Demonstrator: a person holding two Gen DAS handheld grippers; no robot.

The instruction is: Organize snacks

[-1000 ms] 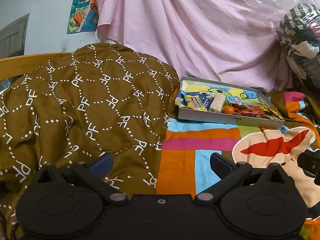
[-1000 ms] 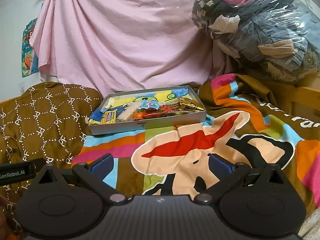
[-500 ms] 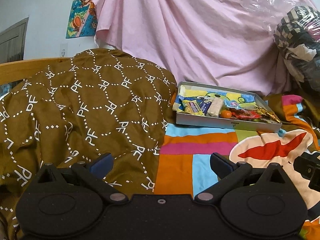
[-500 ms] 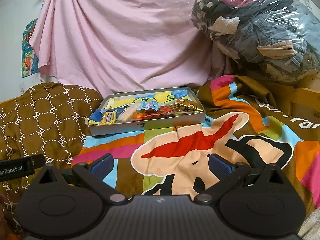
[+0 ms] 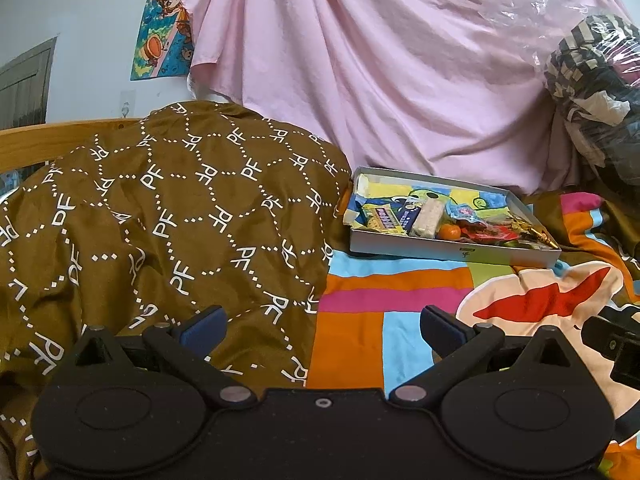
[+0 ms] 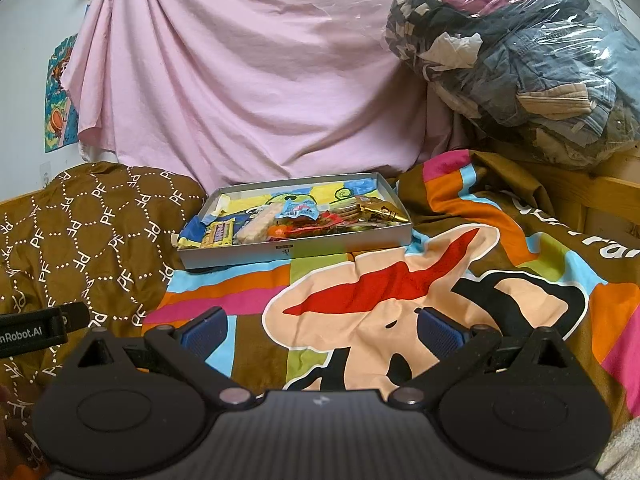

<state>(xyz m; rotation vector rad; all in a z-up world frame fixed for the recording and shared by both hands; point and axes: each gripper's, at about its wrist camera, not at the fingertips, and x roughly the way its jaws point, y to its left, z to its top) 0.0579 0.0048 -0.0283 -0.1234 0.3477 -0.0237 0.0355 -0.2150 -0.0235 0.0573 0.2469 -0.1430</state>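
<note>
- Since the earlier frames, the left wrist view has been drawn slightly back and tilted, so the snack box (image 5: 452,250) is seen a little lower and smaller against the pink sheet (image 5: 380,64); the right wrist view is almost unchanged.
- Both grippers are held low over the bed, well apart from the box.
- The left gripper (image 5: 322,326) is spread wide with nothing between its blue pads; brown patterned bedding (image 5: 160,208) lies under its left finger and the colourful blanket (image 5: 360,308) under its right.
- The right gripper (image 6: 320,326) is likewise released and empty, above the cartoon print of the blanket (image 6: 380,288).
- The box (image 6: 288,250) is set on the blanket beside the brown bedding, in front of the pink sheet.
- Snacks are heaped along the box's near side: a yellow wrapped bar (image 6: 218,234), a pale bar (image 6: 260,224), a small orange item (image 5: 450,232), a blue-and-white packet (image 6: 298,210) and a gold wrapper (image 6: 382,210).
- A clear bag of clothes (image 6: 520,64) is stacked to the right.
</note>
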